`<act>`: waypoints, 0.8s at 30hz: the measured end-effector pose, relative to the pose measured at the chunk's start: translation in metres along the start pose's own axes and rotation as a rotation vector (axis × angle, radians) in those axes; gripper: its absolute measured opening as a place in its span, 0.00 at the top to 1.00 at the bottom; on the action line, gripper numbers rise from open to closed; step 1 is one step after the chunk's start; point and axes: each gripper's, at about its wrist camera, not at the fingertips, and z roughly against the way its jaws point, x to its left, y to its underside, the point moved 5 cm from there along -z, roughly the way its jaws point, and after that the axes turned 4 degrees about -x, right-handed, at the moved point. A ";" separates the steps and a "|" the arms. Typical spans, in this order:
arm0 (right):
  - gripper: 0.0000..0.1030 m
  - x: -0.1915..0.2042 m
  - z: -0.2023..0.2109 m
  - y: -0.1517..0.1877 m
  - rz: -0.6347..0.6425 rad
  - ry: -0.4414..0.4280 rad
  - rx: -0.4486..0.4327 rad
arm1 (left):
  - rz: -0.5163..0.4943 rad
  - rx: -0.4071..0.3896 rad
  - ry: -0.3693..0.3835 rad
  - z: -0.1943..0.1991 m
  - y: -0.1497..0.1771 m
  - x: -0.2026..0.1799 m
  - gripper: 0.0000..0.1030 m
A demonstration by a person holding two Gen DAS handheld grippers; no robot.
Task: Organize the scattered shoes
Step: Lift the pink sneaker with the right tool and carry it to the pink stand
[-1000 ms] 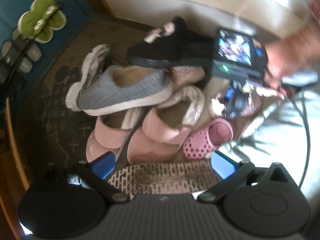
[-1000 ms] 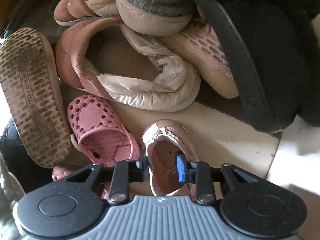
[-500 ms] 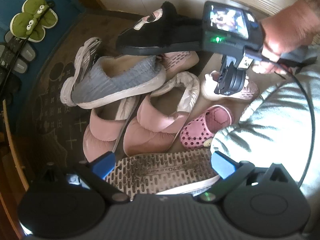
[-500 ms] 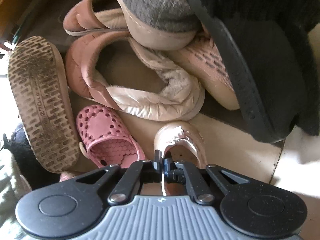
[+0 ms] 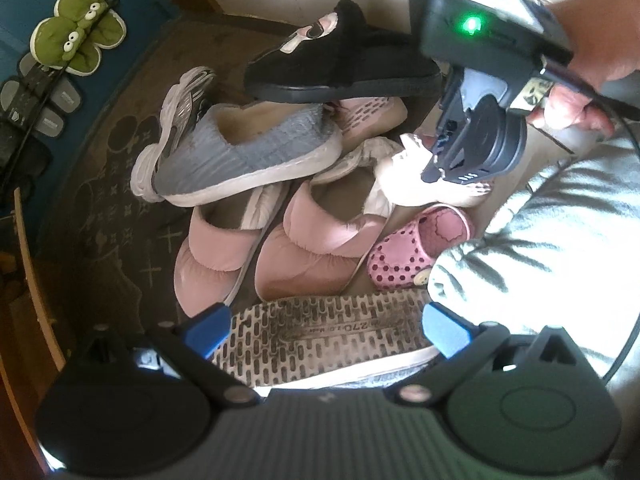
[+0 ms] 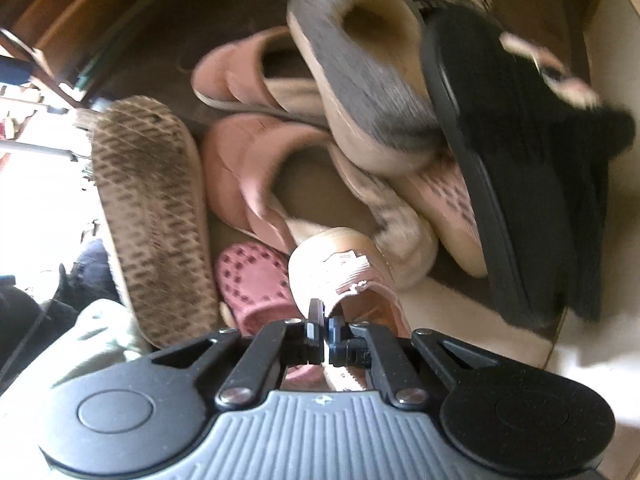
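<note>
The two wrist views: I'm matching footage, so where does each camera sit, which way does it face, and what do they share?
Left wrist: on the left gripper, open, looking steeply down on the shoe pile; the right gripper, a hand and a sleeve show.
Right wrist: on the right gripper, facing down, shut on a small pink shoe.
Shared: black slipper, pink clog, upturned sole.

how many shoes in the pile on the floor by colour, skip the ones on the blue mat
Pink: 5: two padded slippers, a mesh shoe, a perforated clog, and a pale small shoe held by the right gripper
Grey: 2: knit slipper, sneaker
Black: 1: slipper
Sole-up slide, colour unclear: 1
Total: 9
</note>
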 end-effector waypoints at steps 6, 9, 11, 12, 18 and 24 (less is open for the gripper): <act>0.98 0.022 0.011 -0.015 0.040 -0.019 -0.036 | 0.041 -0.007 -0.010 0.005 0.002 0.007 0.00; 0.98 0.027 0.017 -0.023 0.057 -0.028 -0.053 | 0.056 -0.005 -0.011 0.007 0.006 0.010 0.00; 0.98 0.029 0.021 -0.027 0.065 -0.032 -0.065 | 0.053 -0.003 -0.025 0.009 0.007 0.012 0.00; 0.98 0.030 0.023 -0.029 0.068 -0.032 -0.070 | 0.052 -0.003 -0.032 0.010 0.008 0.013 0.00; 0.98 0.039 0.031 -0.043 0.090 -0.034 -0.104 | 0.079 -0.017 -0.082 0.018 0.010 0.025 0.00; 0.98 0.050 0.040 -0.055 0.121 -0.044 -0.132 | 0.103 -0.035 -0.111 0.026 0.014 0.034 0.00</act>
